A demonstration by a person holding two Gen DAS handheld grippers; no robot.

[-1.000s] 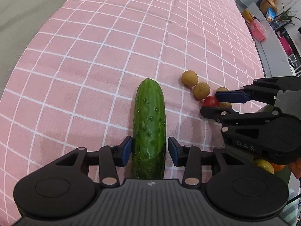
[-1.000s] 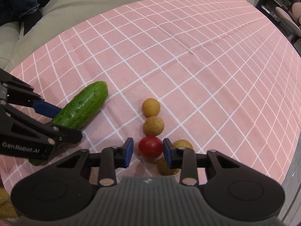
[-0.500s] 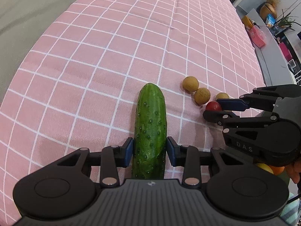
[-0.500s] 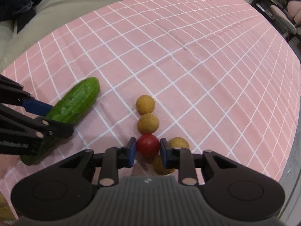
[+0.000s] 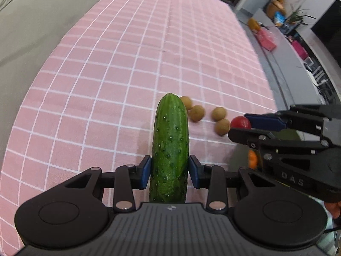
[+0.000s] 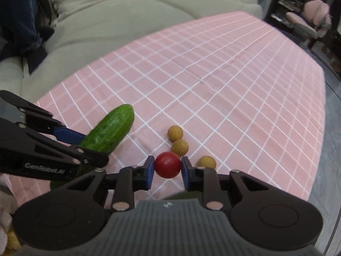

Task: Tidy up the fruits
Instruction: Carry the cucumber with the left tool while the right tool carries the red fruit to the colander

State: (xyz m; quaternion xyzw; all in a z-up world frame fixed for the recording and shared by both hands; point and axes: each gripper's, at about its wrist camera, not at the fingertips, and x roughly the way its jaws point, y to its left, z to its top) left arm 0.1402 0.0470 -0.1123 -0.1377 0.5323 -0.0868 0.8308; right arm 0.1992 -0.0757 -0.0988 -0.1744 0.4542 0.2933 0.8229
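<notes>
The left gripper (image 5: pixel 169 171) is clamped on the cucumber (image 5: pixel 170 147), with both blue pads pressed against its sides near the lower end. The cucumber points away from the camera; its near end is cut off behind the gripper body. In the right wrist view the cucumber (image 6: pixel 110 132) appears raised above the pink checked cloth (image 6: pixel 213 85) covering the bench, though contact at its hidden end cannot be confirmed.

The right gripper (image 6: pixel 167 168) is closed on the red tomato (image 6: pixel 167 164), one pad on each side. In the left wrist view only part of the tomato (image 5: pixel 239 122) shows past the right gripper (image 5: pixel 240 125) fingers.

Four brown round fruits (image 5: pixel 197 113) lie on the cloth near the cucumber tip. In the left wrist view the farthest one is partly hidden by the cucumber. In the right wrist view only three are visible (image 6: pixel 180 146); one of them is partly cut off by a finger.

An orange object (image 5: pixel 252 156) shows beyond the bench edge, mostly masked by the right gripper. A beige sofa (image 6: pixel 106 21) lies behind the bench. The background shelf items are blurred.
</notes>
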